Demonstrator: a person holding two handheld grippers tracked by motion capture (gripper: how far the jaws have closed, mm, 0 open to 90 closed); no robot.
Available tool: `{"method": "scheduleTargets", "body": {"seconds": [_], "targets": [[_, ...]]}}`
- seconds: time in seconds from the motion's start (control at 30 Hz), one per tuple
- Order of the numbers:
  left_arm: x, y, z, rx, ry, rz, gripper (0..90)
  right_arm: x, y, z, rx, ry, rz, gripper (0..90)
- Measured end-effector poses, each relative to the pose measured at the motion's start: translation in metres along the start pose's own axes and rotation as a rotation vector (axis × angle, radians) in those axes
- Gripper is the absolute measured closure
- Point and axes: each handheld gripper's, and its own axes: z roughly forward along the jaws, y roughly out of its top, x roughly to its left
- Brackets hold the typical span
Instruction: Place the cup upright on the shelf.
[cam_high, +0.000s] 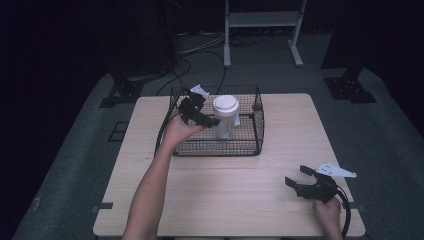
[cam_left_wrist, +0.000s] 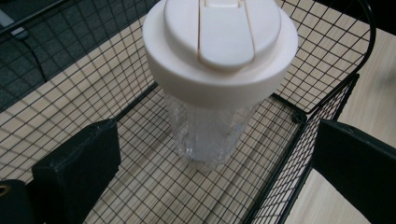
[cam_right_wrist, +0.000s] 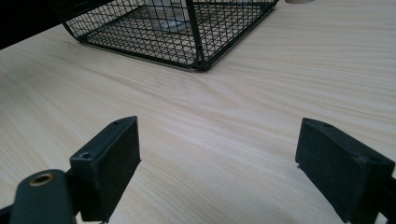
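- Cup (cam_high: 224, 116) with a see-through body and a cream lid (cam_left_wrist: 220, 44) stands straight up inside the black wire basket (cam_high: 250, 145).
- In the left gripper view, the cup's clear body (cam_left_wrist: 205, 140) rests on the basket's wire floor, near one corner of the basket.
- The lid has a flat flap on its top, and the flap looks closed.
- The basket sits on the far half of the wooden bench (cam_high: 240, 190), a little left of the middle.
- The left gripper (cam_high: 212, 121) is held over the left side of the basket, and it points at the cup.
- Its jaws are spread wide. One black jaw shows low on each side of the cup in the left gripper view, and neither one touches the cup.
- A person's left hand (cam_high: 177, 131) holds this gripper, and the bare forearm comes up from the near edge of the bench.
- The right gripper (cam_high: 296, 177) is near the front right corner of the bench, well apart from the basket.
- Its jaws are wide apart too, with nothing between them but bare wood.
- The right hand (cam_high: 327, 207) holds it low over the bench.
- In the right gripper view, a corner of the basket (cam_right_wrist: 198, 60) shows farther off, past the open jaws.
- A dark cable trails from each gripper.
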Motion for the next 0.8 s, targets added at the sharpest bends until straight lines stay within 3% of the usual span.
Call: {"method": "scheduleTargets", "body": {"seconds": [0.4,0.8], "targets": [[-0.009,-0.019,-0.015,-0.054,-0.017,-0.008,0.5,0.001,0.000,0.001,0.011,-0.009,-0.002,12.9],[-0.026,-0.030,-0.031,-0.089,-0.039,0.023,0.5,0.001,0.000,0.001,0.016,-0.018,-0.004,12.9]]}}
